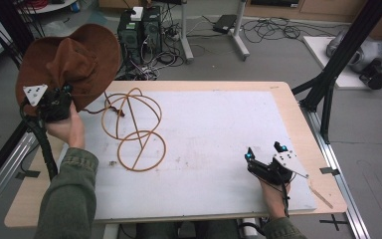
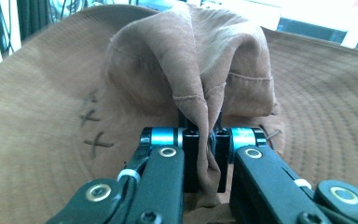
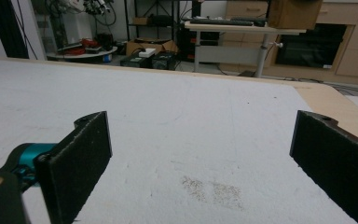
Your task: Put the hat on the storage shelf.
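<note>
Lifting is the step we're in: our left gripper [image 1: 62,99] has the brown hat [image 1: 74,59] pinched and held up off the table's far left corner, clear of the white mat [image 1: 219,139]. In the left gripper view the jaws are clamped tight on a fold of the hat's thin lining fabric [image 2: 205,93], which bunches up between the two pads and runs down through them; the wide brim [image 2: 42,140] spreads out behind, with dark cross stitches on it. So the grip is on cloth, not on the stiff brim.

The wire hat stand [image 1: 134,127], a frame of tan hoops, sits on the mat just right of the hat, apart from it. A thin cord [image 1: 110,108] trails from the hat toward the frame; we can't tell if it touches.

Our right gripper [image 1: 263,152] rests on the mat near the right edge, jaws spread wide with nothing between them, well apart from hat and stand.

Our guess at the next move: carry the hat over the stand's dome and lower it so the crown seats over the hoops. That calls for turning the crown opening downward first. Risk: a fabric-only pinch may let the hat swing or slip, and the light frame could tip; the right gripper may need to steady it.
</note>
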A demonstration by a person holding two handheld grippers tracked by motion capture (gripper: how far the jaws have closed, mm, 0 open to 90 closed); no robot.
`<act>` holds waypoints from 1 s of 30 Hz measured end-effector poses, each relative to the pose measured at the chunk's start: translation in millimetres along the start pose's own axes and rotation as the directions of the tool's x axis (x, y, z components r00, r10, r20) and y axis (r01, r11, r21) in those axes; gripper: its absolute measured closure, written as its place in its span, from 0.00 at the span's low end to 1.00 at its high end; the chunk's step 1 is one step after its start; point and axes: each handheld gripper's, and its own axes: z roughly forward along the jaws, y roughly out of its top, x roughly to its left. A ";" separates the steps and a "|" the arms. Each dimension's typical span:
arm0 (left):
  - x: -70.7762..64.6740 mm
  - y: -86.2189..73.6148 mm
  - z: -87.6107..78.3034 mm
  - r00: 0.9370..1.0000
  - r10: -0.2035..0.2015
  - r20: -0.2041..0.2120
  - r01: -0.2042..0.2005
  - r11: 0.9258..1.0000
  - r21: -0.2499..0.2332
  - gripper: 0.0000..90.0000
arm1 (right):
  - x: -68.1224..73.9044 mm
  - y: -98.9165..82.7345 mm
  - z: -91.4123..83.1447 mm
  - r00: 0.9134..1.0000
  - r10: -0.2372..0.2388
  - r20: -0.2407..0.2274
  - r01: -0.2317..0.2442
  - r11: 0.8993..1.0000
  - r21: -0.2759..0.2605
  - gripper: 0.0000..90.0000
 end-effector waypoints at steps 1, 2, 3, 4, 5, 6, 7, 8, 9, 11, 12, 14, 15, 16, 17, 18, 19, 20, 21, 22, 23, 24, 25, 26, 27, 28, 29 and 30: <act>-0.3 2.2 -1.9 1.000 0.007 0.006 -0.007 1.000 -0.014 0.97 | 0.6 -0.1 0.0 1.000 0.003 0.001 -0.003 1.000 0.004 0.05; -0.8 4.6 -3.6 1.000 0.017 0.018 -0.016 1.000 -0.020 0.97 | 1.0 -0.2 -0.1 1.000 0.004 0.000 -0.004 1.000 0.007 0.05; -0.8 4.6 -3.6 1.000 0.017 0.018 -0.016 1.000 -0.020 0.97 | 1.0 -0.2 -0.1 1.000 0.004 0.000 -0.004 1.000 0.007 0.05; -2.7 7.8 -5.1 0.999 0.026 0.031 -0.025 0.999 -0.030 0.97 | 1.2 -0.3 0.4 1.000 -0.003 -0.002 0.003 1.000 0.004 0.05; -4.1 9.9 -5.8 0.999 0.025 0.046 -0.023 0.999 -0.036 0.97 | 2.0 -0.4 0.4 1.000 0.005 -0.004 -0.005 1.000 0.006 0.05; -5.8 12.9 -6.8 0.998 0.029 0.060 -0.027 0.999 -0.041 0.97 | 2.0 -0.4 0.4 1.000 0.005 -0.004 -0.005 1.000 0.006 0.05; -8.0 15.8 -7.5 0.997 0.028 0.074 -0.024 0.999 -0.049 0.97 | 2.3 -0.3 0.3 1.000 -0.003 -0.006 0.003 1.000 0.006 0.05; -10.3 18.8 -8.3 0.996 0.027 0.088 -0.022 0.998 -0.055 0.97 | 2.6 -0.2 0.3 1.000 -0.004 -0.004 0.004 1.000 0.005 0.05; -13.0 21.8 -9.1 0.994 0.032 0.103 -0.026 0.998 -0.061 0.97 | 2.6 -0.2 0.3 1.000 -0.004 -0.004 0.004 1.000 0.005 0.05; -18.9 27.7 -11.1 0.991 0.048 0.126 -0.039 0.996 -0.076 0.97 | 2.8 -0.1 0.1 1.000 -0.009 -0.007 0.009 1.000 0.002 0.05; -24.2 33.2 -12.5 0.988 0.057 0.144 -0.045 0.995 -0.086 0.97 | 2.9 -0.1 0.2 1.000 -0.011 -0.007 0.011 1.000 0.002 0.05; -27.5 38.4 -14.1 0.984 0.060 0.165 -0.044 0.994 -0.097 0.97 | 2.9 -0.1 0.2 1.000 -0.012 -0.010 0.012 1.000 0.002 0.05; -27.5 38.4 -14.1 0.984 0.060 0.165 -0.044 0.994 -0.097 0.97 | 3.0 -0.1 0.1 1.000 -0.012 -0.008 0.013 1.000 0.001 0.05; -30.4 42.8 -16.2 0.981 0.056 0.184 -0.036 0.993 -0.114 0.97 | 2.9 0.0 0.0 1.000 -0.012 -0.009 0.012 1.000 0.001 0.05; -30.4 42.8 -16.2 0.981 0.056 0.184 -0.036 0.993 -0.114 0.97 | 2.9 0.1 0.0 1.000 -0.012 -0.010 0.012 1.000 0.001 0.05; -31.6 44.9 -17.8 0.980 0.059 0.188 -0.036 0.992 -0.122 0.97 | 2.8 0.1 0.0 1.000 -0.012 -0.010 0.012 1.000 0.001 0.05; -32.6 46.9 -19.0 0.979 0.064 0.192 -0.040 0.991 -0.128 0.97 | 2.8 0.2 0.0 1.000 -0.012 -0.009 0.012 1.000 0.001 0.05; -34.5 51.0 -21.4 0.977 0.070 0.199 -0.043 0.989 -0.139 0.97 | 2.9 0.2 0.0 1.000 -0.010 -0.010 0.010 1.000 0.001 0.05; -34.5 51.0 -21.4 0.977 0.070 0.199 -0.043 0.989 -0.139 0.97 | 2.9 0.3 -0.2 1.000 -0.010 -0.010 0.010 1.000 0.002 0.05; -36.3 55.1 -24.2 0.975 0.075 0.211 -0.042 0.987 -0.156 0.97 | 3.0 0.3 -0.4 1.000 -0.010 -0.009 0.010 1.000 0.002 0.05; -36.3 55.1 -24.2 0.975 0.075 0.211 -0.042 0.987 -0.156 0.97 | 3.2 0.4 -0.6 1.000 -0.007 -0.010 0.007 1.000 0.003 0.05; -37.0 56.9 -26.2 0.973 0.085 0.214 -0.050 0.985 -0.166 0.97 | 3.2 0.5 -0.6 1.000 -0.008 -0.011 0.008 1.000 0.001 0.05; -37.9 58.6 -28.0 0.972 0.086 0.220 -0.046 0.983 -0.178 0.97 | 3.2 0.5 -0.6 1.000 -0.008 -0.011 0.008 1.000 0.001 0.05; -38.5 61.8 -31.2 0.966 0.087 0.241 -0.040 0.980 -0.195 0.97 | 3.3 0.6 -0.7 1.000 -0.007 -0.012 0.007 1.000 0.000 0.05; -38.5 61.8 -31.2 0.966 0.087 0.241 -0.040 0.980 -0.195 0.97 | 3.3 0.6 -0.7 1.000 -0.007 -0.012 0.007 1.000 0.000 0.05; -38.6 63.3 -33.0 0.963 0.087 0.253 -0.036 0.979 -0.200 0.97 | 2.9 0.7 -0.7 1.000 -0.011 -0.012 0.011 1.000 -0.001 0.05; -38.8 64.6 -34.9 0.960 0.081 0.269 -0.025 0.978 -0.205 0.97 | 3.2 0.6 -0.9 1.000 -0.008 -0.013 0.008 1.000 0.002 0.05; -38.9 65.9 -37.0 0.955 0.079 0.285 -0.017 0.977 -0.213 0.97 | 3.3 0.6 -0.8 1.000 -0.008 -0.012 0.008 1.000 0.000 0.05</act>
